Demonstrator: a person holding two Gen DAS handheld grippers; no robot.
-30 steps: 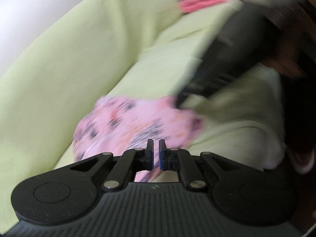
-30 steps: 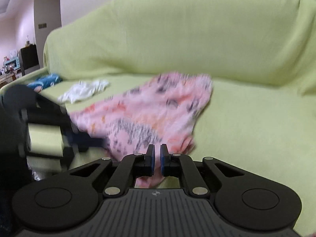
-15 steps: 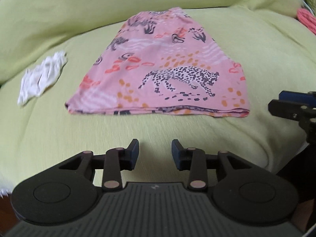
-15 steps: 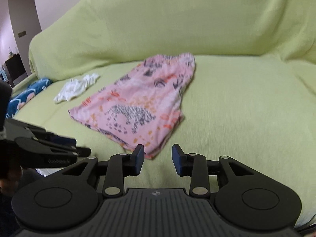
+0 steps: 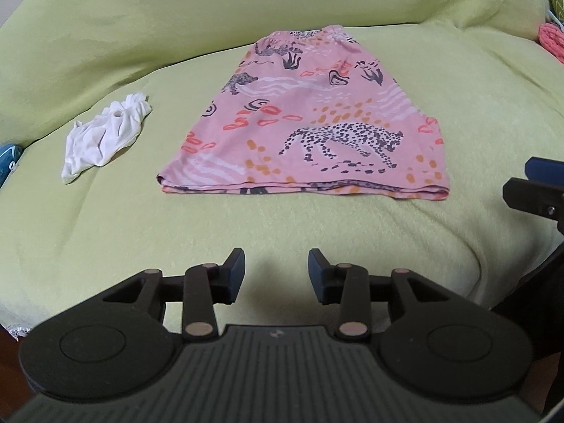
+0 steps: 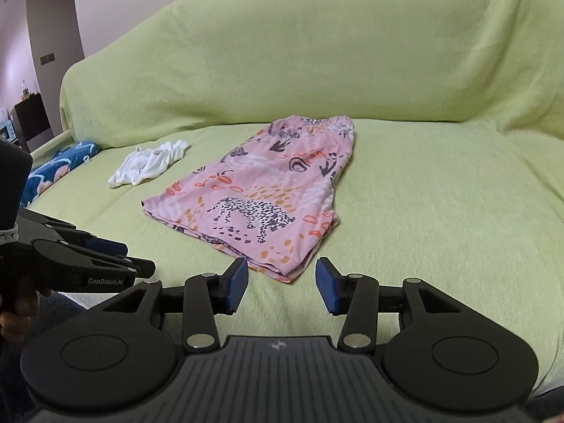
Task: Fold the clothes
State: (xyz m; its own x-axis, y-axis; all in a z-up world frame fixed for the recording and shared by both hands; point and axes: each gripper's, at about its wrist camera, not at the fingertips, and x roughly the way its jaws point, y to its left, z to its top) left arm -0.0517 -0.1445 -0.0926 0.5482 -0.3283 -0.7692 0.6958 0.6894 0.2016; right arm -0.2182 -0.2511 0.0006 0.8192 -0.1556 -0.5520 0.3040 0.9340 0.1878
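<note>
- Pink printed shorts (image 5: 306, 130) are seen laid flat on the seat of a green-covered sofa (image 6: 440, 194), roughly mid-seat, with the gathered waistband toward the backrest and the hem toward the front edge.
- At the hem, doubled layers of cloth are visible — the garment appears to be folded once lengthwise, one leg lying over the other, with edges fairly well aligned.
- A further fold, waistband to hem, may be wanted for a compact bundle; whether that is intended cannot be settled from these views.
- A crumpled white garment (image 5: 105, 137) is seen nearer the left end of the seat, well apart from the shorts and not folded — this part of the task looks outstanding.
- A blue patterned cloth (image 6: 56, 165) lies at the far left edge of the seat; its state cannot be judged.
- The left gripper (image 5: 276, 275) is held over the front edge of the seat, fingers spread apart and nothing between them.
- The right gripper (image 6: 281, 285) hovers just short of the near hem corner, its blue pads likewise parted and empty.
</note>
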